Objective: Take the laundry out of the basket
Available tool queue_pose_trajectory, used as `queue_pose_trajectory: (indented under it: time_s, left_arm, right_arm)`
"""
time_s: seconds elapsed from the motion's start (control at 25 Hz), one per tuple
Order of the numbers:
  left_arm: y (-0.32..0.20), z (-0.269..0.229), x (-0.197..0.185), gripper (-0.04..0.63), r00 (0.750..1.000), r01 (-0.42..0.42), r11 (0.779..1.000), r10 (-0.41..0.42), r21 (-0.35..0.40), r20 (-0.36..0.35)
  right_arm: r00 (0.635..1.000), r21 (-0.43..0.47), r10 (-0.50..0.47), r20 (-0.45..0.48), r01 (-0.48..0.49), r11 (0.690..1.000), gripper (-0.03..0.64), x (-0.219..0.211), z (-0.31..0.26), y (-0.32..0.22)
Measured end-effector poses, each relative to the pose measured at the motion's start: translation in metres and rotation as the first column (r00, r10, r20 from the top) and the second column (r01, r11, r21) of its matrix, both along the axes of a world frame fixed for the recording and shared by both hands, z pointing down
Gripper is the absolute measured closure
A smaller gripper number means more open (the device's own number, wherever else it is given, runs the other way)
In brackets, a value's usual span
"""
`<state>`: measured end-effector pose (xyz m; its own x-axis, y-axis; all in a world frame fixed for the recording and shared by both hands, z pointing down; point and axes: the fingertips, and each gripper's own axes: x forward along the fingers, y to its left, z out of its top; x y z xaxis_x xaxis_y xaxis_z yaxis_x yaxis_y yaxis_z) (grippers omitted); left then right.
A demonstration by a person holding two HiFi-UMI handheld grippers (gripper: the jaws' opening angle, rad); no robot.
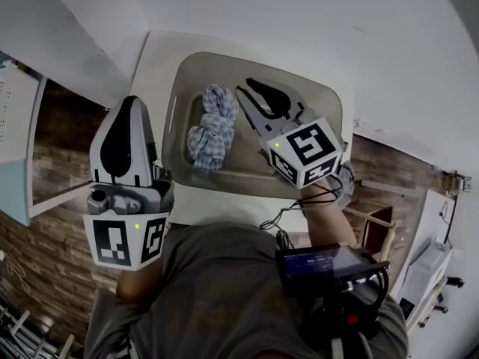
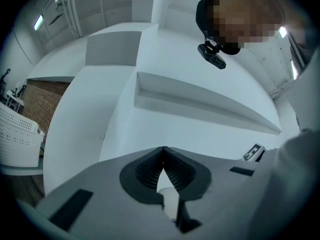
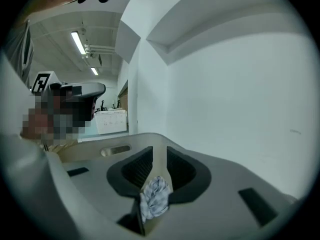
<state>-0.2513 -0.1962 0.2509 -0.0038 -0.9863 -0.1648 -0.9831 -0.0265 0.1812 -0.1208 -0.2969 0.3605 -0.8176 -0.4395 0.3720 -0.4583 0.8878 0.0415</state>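
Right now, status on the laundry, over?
Left gripper shut, empty, outside the beige plastic basket. Right gripper open, beside the bundled blue-checked cloth, not gripping. Nothing blocking.

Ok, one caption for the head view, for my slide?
Right tongs, open, over the basket beside a checked cloth; left tongs shut.

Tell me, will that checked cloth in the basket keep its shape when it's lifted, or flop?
Probably floppy: the cloth lies twisted and bunched in the basket, so it would likely unfurl and dangle from wherever it is pinched. It looks thin, so it is likely light. Its soft folds should pinch easily and are unlikely to slip.
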Motion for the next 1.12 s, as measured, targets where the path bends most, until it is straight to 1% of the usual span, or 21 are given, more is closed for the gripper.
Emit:
queue_pose_trajectory:
  time_s: [0.12, 0.2, 0.4, 0.64, 0.76, 0.92, 1.0, 1.12]
  left_arm:
    - [-0.008, 0.009, -0.012, 0.588, 1.0, 0.017, 1.0, -0.017, -0.019, -0.015]
    - [-0.014, 0.017, -0.019, 0.588, 0.999, 0.027, 0.999, -0.028, -0.034, -0.024]
    - [-0.022, 0.033, -0.036, 0.588, 0.996, 0.042, 0.998, -0.046, -0.056, -0.08]
    - [-0.035, 0.041, -0.048, 0.588, 0.996, 0.042, 0.997, -0.047, -0.071, -0.081]
    - [-0.04, 0.053, -0.06, 0.588, 0.994, 0.05, 0.994, -0.059, -0.093, -0.094]
    - [-0.045, 0.058, -0.071, 0.588, 0.992, 0.075, 0.992, -0.084, -0.102, -0.089]
    - [-0.048, 0.059, -0.075, 0.588, 0.992, 0.086, 0.991, -0.095, -0.105, -0.084]
    - [-0.05, 0.062, -0.079, 0.588, 0.991, 0.09, 0.99, -0.1, -0.113, -0.085]
  right_arm:
    - [0.999, -0.044, -0.003, -0.036, 0.001, 0.999, 0.509, -0.005, 0.023, -0.004]
    - [0.998, -0.074, -0.012, -0.069, 0.007, 0.997, 0.488, -0.007, 0.039, -0.006]
    - [0.991, -0.157, -0.039, -0.131, 0.018, 0.987, 0.457, -0.008, 0.071, -0.007]
    - [0.969, -0.183, -0.079, -0.235, 0.036, 0.982, 0.425, -0.015, 0.101, -0.012]
    - [0.961, -0.208, -0.088, -0.262, 0.032, 0.978, 0.403, -0.019, 0.12, -0.018]
    - [0.95, -0.265, -0.097, -0.297, 0.016, 0.964, 0.39, -0.017, 0.148, -0.021]
    - [0.948, -0.289, -0.09, -0.305, -0.002, 0.957, 0.356, -0.015, 0.16, -0.022]
    - [0.947, -0.333, -0.089, -0.308, -0.02, 0.943, 0.347, -0.013, 0.178, -0.021]
